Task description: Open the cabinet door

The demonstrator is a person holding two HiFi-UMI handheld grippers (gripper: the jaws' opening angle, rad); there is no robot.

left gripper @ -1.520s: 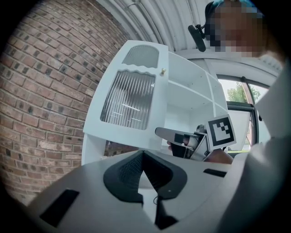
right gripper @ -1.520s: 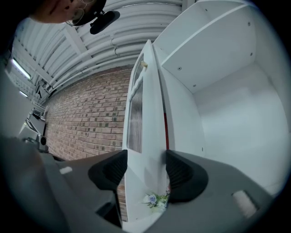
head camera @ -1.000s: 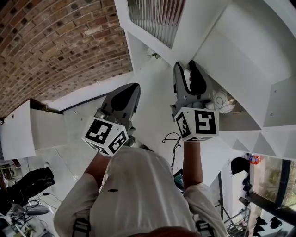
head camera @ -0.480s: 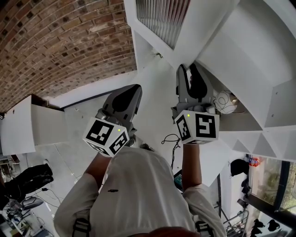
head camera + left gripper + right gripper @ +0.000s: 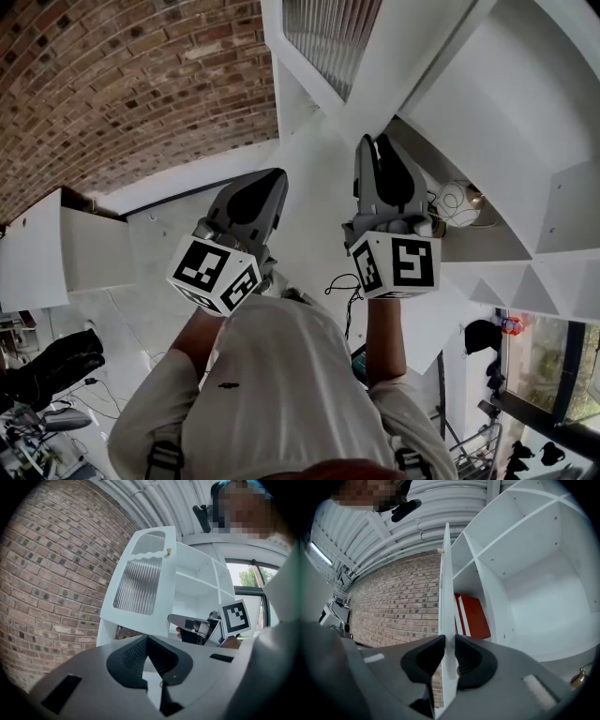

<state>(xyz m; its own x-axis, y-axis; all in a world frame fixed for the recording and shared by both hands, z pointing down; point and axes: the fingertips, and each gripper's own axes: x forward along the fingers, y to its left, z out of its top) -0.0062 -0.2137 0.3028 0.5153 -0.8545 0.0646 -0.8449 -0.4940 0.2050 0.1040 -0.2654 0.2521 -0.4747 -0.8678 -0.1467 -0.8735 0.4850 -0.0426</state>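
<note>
Cabinet door (image 5: 446, 597): stands swung partly out from the cabinet (image 5: 525, 573). In the right gripper view it shows edge-on, and its free edge runs straight up between the jaws of the right gripper (image 5: 446, 641). Those jaws have just been closing. Both pads now sit against the two faces of that edge, pinching the panel at a narrow opening. Left gripper (image 5: 147, 640): off the door's outer face and clear of it, tips together, holding nothing.

Step in hand, as judged: settle the pinch, then swing the door wider.
- Keep the pads flat on the solid frame, not on the pane.
- Draw along the door's own arc, not straight out, or the thin edge may slip from the pads.
- Squeeze moderately; the painted surface looks slick.
- The left gripper seems to stand on the side the door sweeps toward, so it should give way.

Materials:
- Door: white painted board, smooth, thin and square-edged.
- Ribbed translucent pane (image 5: 138, 585) set in the door.
- Small pale knob (image 5: 167, 551) near the free edge, above the grip.
- Pads: dark, finely grooved.
- Behind the door: open white shelves and a flat red panel (image 5: 471, 616).
- Beyond the door's outer face: a rough brick wall (image 5: 56, 573).
</note>
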